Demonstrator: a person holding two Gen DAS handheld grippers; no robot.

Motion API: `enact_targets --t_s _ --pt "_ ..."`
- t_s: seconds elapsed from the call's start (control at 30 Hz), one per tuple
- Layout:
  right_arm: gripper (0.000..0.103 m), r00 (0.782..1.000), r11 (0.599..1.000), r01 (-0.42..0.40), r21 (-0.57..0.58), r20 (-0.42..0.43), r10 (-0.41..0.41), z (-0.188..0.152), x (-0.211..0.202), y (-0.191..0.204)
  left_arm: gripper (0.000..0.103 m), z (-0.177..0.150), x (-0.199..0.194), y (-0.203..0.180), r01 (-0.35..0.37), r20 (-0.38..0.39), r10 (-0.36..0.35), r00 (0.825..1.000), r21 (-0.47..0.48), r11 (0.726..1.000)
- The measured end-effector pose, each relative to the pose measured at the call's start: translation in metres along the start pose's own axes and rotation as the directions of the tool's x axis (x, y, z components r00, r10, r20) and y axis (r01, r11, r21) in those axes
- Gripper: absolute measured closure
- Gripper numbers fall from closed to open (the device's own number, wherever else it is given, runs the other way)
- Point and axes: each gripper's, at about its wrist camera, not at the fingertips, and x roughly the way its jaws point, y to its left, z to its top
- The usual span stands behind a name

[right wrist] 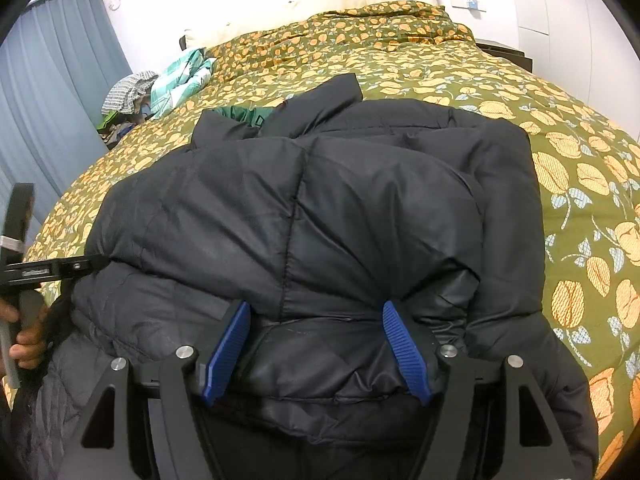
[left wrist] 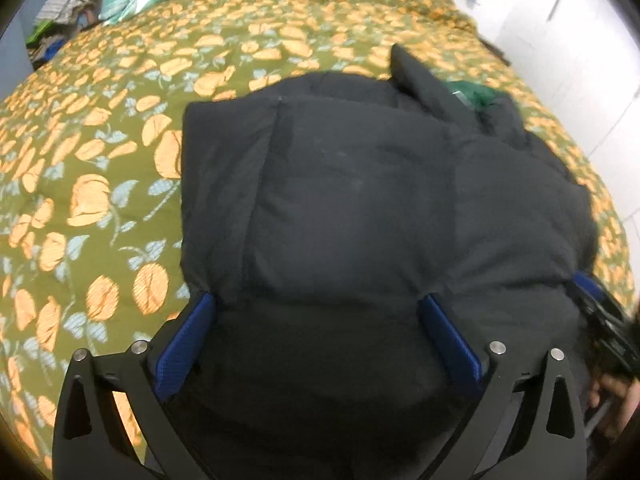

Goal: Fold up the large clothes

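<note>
A black puffer jacket (right wrist: 320, 216) lies bunched on the bed (right wrist: 580, 184), whose green quilt carries orange flowers. The left gripper (left wrist: 316, 340) stands wide, both blue pads pressed into a fold of jacket padding that bulges between them; the right gripper (right wrist: 316, 344) is likewise spread around a padded fold at the near hem. A teal checked cloth (right wrist: 184, 80) and a heap of clothes (right wrist: 124, 96) sit at the bed's far left edge. Only the right wrist view shows the blue curtain (right wrist: 52, 92), pale pillows (right wrist: 320, 4) and the jacket's green lining (right wrist: 236, 114) clearly
</note>
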Motion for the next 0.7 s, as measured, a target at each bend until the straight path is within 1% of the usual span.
enact_targets --t_s 0.03,0.1,0.17,0.23,0.37,0.47,0.57,0.63,0.7 --pt "0.033 1.0 1.0 0.0 0.0 0.001 0.0 0.0 0.0 0.001 0.001 -0.006 -0.008 -0.001 0.012 0.014 -0.012 1.0 0.005 1.0" --pt "0.033 1.0 1.0 0.003 -0.001 0.003 -0.003 0.0 0.0 0.001 0.001 -0.015 -0.01 0.001 0.016 0.013 -0.016 1.0 0.007 1.0" --pt "0.033 1.0 1.0 0.006 -0.004 0.004 -0.006 0.0 0.0 0.001 0.0 -0.02 0.0 0.004 0.018 -0.011 -0.018 1.0 0.001 1.0" --pt "0.033 1.0 1.0 0.01 -0.006 0.003 -0.01 -0.001 0.0 0.002 0.0 -0.024 0.006 0.011 0.04 -0.019 -0.041 0.999 -0.032 0.999" --pt "0.033 1.0 1.0 0.01 -0.007 0.0 -0.01 0.001 -0.001 0.002 0.001 -0.026 -0.012 0.007 0.044 0.006 -0.044 0.999 -0.058 0.997" --pt "0.033 1.0 1.0 0.02 -0.024 -0.016 -0.02 0.002 -0.005 0.005 0.001 -0.04 -0.033 -0.002 0.054 0.028 -0.053 0.998 -0.021 0.998" --pt "0.033 0.998 0.998 0.04 -0.039 -0.038 -0.042 0.005 -0.02 0.01 0.001 -0.068 -0.051 -0.011 0.081 0.015 -0.081 0.997 0.033 0.996" --pt "0.033 0.998 0.998 0.04 -0.043 -0.043 -0.042 0.002 -0.035 0.012 0.001 -0.087 -0.054 -0.019 0.072 -0.004 -0.072 0.997 0.075 0.995" --pt "0.032 0.996 0.997 0.041 -0.059 -0.074 -0.046 -0.005 -0.046 0.015 0.001 -0.11 -0.054 -0.028 0.039 -0.021 -0.036 0.999 0.141 0.989"
